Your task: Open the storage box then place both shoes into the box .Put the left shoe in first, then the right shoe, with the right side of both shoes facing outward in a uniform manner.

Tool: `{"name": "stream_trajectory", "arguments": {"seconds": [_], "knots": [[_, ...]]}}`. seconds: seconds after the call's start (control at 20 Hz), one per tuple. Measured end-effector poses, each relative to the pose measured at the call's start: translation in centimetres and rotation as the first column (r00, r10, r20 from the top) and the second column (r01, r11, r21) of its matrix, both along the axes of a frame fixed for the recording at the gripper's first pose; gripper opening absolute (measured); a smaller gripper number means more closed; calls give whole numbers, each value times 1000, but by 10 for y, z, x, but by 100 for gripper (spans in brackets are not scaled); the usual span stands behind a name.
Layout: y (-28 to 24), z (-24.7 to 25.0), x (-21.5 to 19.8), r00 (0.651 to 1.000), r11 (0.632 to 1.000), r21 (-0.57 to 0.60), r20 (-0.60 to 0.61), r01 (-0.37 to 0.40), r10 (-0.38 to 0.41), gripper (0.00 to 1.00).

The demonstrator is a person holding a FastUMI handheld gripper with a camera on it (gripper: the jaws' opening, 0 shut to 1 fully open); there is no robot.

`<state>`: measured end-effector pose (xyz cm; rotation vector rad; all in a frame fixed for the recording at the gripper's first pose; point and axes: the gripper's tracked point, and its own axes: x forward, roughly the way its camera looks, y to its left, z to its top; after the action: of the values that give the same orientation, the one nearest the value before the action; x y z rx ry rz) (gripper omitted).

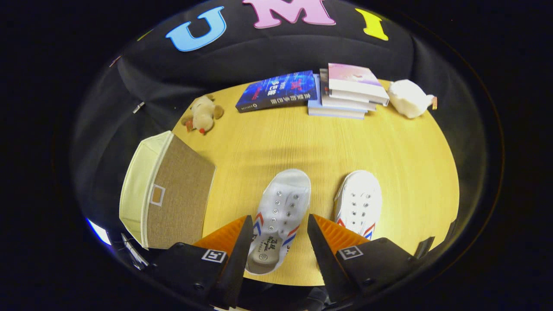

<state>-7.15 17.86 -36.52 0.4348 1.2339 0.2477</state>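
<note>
Here, gripper (pixel 280 224) agape over left shoe (pixel 278 218)

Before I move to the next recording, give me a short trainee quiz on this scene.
1. True or false: the tongs are shut on a shoe.
2. Which lies between the open fingers: A) plush toy B) left shoe C) blue book?
3. Fill in: the storage box stands beside the ___ shoe, lid closed.

Key: 1 false, the tongs are open, with the shoe's heel between the fingers; 2 B; 3 left. The right shoe lies apart, on the table.
</note>
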Motion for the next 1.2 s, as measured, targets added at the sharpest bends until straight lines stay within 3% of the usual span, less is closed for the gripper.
{"name": "stream_trajectory", "arguments": {"seconds": [0.35, 0.5, 0.65, 0.7, 0.8, 0.9, 1.2], "knots": [[6, -70, -18, 984, 999, -15, -178, 28, -30, 75], [17, -81, -20, 976, 998, 23, -214, 56, -49, 64], [11, -84, -23, 966, 998, 37, -257, 47, -35, 36], [8, -83, -22, 965, 996, 54, -259, 66, -50, 25], [11, -82, -23, 952, 986, 96, -288, 138, -105, 12], [8, -69, -22, 956, 983, 112, -274, 144, -108, 6], [12, 7, -1, 973, 975, 154, -187, 161, -132, 6]]}}
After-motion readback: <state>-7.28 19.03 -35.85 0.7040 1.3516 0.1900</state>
